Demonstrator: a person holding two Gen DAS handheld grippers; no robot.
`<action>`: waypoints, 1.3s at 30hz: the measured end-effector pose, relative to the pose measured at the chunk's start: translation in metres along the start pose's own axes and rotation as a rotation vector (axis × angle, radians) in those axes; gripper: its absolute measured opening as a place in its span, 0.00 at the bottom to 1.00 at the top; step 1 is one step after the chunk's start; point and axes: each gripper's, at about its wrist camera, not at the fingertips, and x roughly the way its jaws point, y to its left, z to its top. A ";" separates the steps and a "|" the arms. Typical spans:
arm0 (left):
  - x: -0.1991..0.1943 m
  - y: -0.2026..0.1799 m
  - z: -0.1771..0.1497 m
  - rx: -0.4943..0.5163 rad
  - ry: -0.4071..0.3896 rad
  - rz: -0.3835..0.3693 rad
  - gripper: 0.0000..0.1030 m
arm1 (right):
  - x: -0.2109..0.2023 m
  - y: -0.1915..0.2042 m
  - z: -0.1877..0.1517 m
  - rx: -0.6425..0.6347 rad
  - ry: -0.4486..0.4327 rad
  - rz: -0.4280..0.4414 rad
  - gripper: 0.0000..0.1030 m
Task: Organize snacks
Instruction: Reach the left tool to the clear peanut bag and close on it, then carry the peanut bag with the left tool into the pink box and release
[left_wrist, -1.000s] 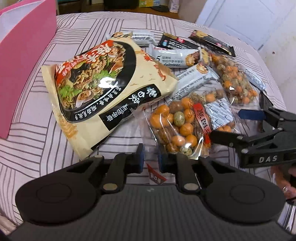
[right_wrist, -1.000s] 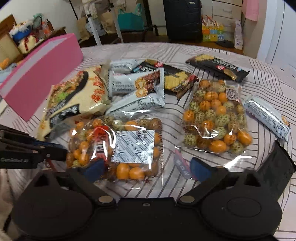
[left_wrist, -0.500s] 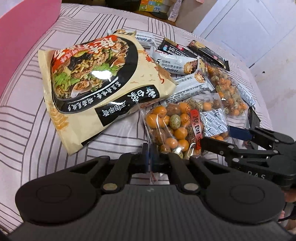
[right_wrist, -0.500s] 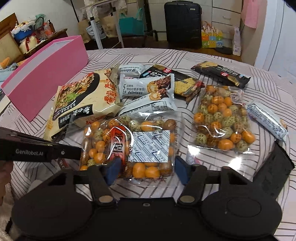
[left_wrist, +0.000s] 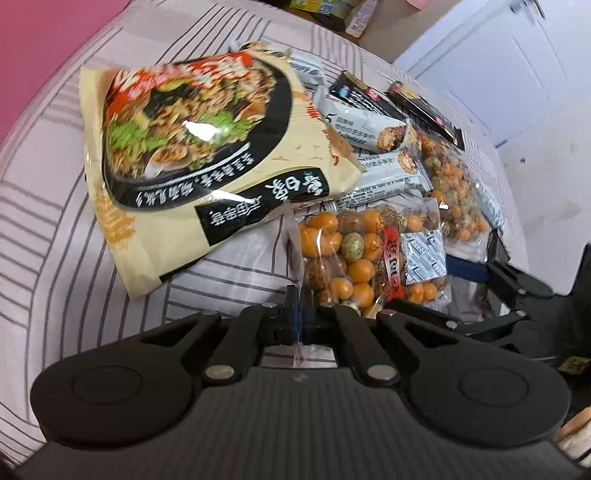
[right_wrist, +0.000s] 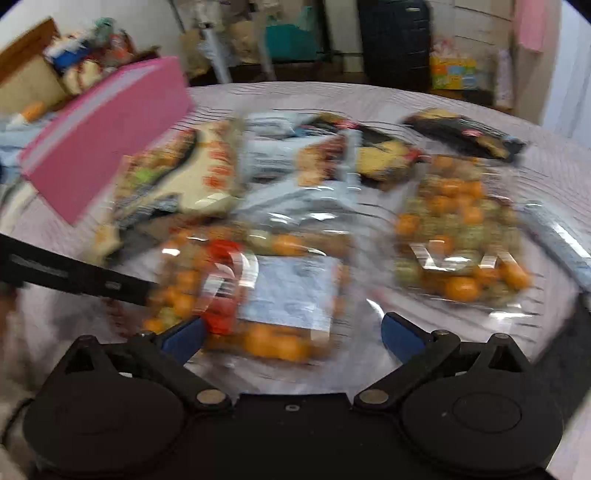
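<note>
The left gripper (left_wrist: 301, 317), slightly parted a second ago, now pinches the clear edge of the nut-mix bag (left_wrist: 365, 254) just ahead of its tips; the right gripper (right_wrist: 291, 332) is spreading, the bag between its pads unpressed; lifting toward the pink box (right_wrist: 107, 140) seems next.

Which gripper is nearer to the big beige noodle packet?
Left. The left gripper sits just below the big beige noodle packet; the right gripper is beyond the clear nut bag.
</note>
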 end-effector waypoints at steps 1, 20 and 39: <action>-0.001 -0.002 -0.001 0.016 -0.005 0.007 0.00 | -0.001 0.004 0.001 0.006 -0.006 0.021 0.94; -0.005 -0.008 -0.002 0.026 0.061 -0.076 0.00 | -0.037 -0.003 0.005 0.174 -0.044 -0.063 0.39; -0.062 -0.024 0.003 0.113 0.087 -0.076 0.00 | -0.080 0.024 0.014 0.167 -0.057 -0.032 0.39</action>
